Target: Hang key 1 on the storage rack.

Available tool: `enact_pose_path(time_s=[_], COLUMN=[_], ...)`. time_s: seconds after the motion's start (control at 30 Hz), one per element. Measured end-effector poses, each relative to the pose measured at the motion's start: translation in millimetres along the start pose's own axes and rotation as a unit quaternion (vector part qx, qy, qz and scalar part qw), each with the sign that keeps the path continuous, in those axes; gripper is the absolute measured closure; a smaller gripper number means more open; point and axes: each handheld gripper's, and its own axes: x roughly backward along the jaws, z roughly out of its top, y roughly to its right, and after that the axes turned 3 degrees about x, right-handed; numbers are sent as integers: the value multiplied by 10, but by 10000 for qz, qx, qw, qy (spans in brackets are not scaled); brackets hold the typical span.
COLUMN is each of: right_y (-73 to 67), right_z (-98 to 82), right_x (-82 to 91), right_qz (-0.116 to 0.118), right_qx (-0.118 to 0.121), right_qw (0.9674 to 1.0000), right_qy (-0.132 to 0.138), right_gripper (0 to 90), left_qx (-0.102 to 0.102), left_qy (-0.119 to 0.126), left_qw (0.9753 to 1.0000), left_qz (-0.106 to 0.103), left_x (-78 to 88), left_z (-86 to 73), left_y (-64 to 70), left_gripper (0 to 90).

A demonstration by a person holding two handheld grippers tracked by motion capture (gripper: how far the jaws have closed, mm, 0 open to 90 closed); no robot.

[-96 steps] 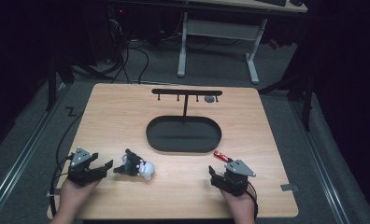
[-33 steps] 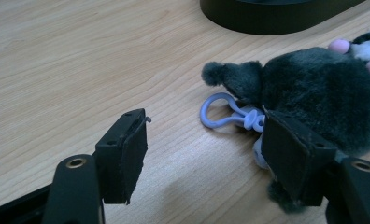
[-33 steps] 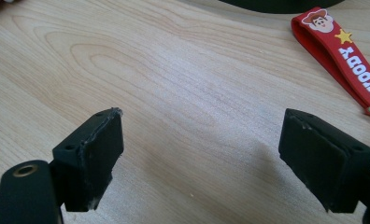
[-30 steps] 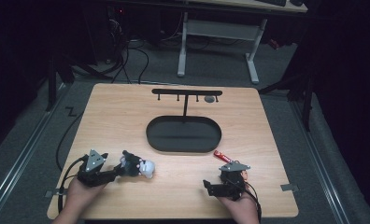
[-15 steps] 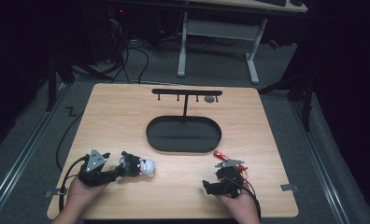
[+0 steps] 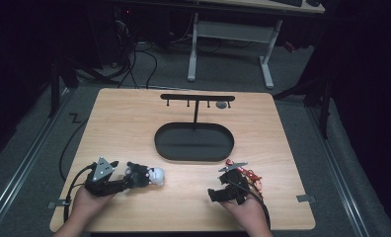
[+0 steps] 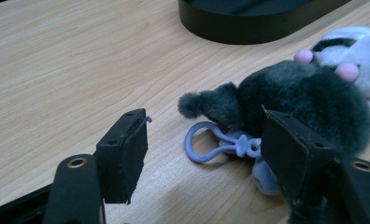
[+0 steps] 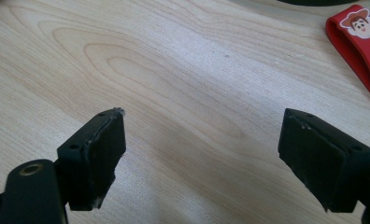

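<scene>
A dark grey and white plush toy [image 6: 146, 176] lies at the front left of the wooden table, with a purple clasp [image 7: 211, 144] at its near end. My left gripper [image 6: 126, 181] is open just left of the toy; in the left gripper view my left gripper [image 7: 204, 140] has the clasp between its jaws, and the plush toy [image 7: 309, 98] lies against the right jaw. A red strap [image 6: 250, 177] lies at the front right. My right gripper [image 6: 222, 188] stands open just left of it. In the right gripper view my right gripper [image 8: 210, 133] is over bare wood, with the red strap [image 8: 360, 42] at the upper right.
A black oval base [image 6: 193, 142] sits mid-table with a thin post and a hook bar [image 6: 196, 98] above it. A small grey item [image 6: 221, 104] hangs at the bar's right end. The base's wall [image 7: 248, 21] is just beyond the toy.
The left gripper has closed in on the plush toy from the left. The right gripper drew back, then edged forward beside the red strap.
</scene>
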Motion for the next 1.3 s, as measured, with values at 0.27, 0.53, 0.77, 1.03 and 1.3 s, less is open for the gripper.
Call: enact_pose_path(time_s=[0.27,0.53,0.77,1.03,1.3], right_y=[12,60,68,124,313], right_z=[55,30,6,-34,-150], right_x=[0,11,31,99,243], right_qz=[32,101,114,111,-6], right_qx=[98,138,229,262,84], right_qw=[9996,9983,9973,9964,9956], right_qy=[-274,-551,-686,-799,-931], right_gripper=[153,188,205,239,270], left_qx=[123,171,257,144,110], left_qy=[-30,-86,-112,-106,-132], left_qw=[9999,9998,9996,9998,9999], left_qz=[-88,-68,-40,55,19], left_x=[11,23,31,8,-45], left_z=[20,4,-7,0,23], left_y=[-14,-38,-78,-60,-39], left_gripper=[344,357,362,342,345])
